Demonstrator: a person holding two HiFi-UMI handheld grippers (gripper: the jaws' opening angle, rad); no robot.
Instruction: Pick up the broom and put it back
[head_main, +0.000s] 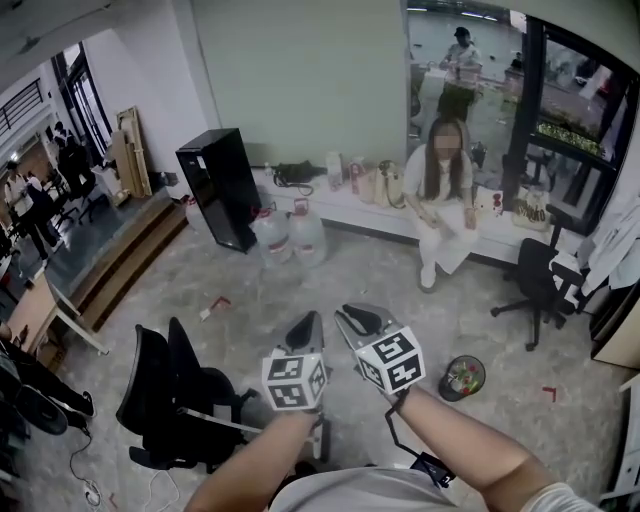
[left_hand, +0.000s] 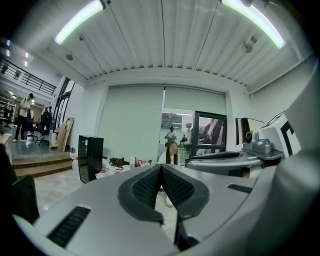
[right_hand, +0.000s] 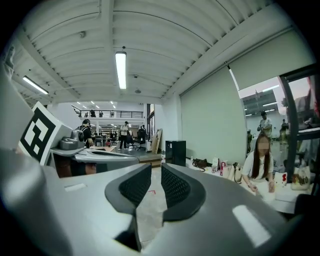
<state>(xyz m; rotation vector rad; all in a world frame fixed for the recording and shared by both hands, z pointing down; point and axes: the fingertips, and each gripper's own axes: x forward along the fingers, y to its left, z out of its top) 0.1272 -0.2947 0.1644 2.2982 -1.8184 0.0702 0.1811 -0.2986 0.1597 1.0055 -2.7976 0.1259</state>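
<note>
No broom shows in any view. In the head view both grippers are held up side by side over the speckled floor. My left gripper (head_main: 308, 322) has its marker cube below it, and my right gripper (head_main: 358, 318) is just to its right. In the left gripper view, the left gripper (left_hand: 161, 167) has its dark ribbed pads (left_hand: 145, 187) meeting at the tips with nothing between them. In the right gripper view, the right gripper (right_hand: 156, 167) keeps a narrow empty gap between its pads (right_hand: 175, 187), and floor shows through it.
A black office chair (head_main: 170, 400) stands close at the lower left. Farther off are a black cabinet (head_main: 222, 188), water bottles (head_main: 290, 235), a seated person (head_main: 440, 200) on a low ledge, another chair (head_main: 535, 285), a round bin (head_main: 463, 377) and wooden steps (head_main: 120, 260).
</note>
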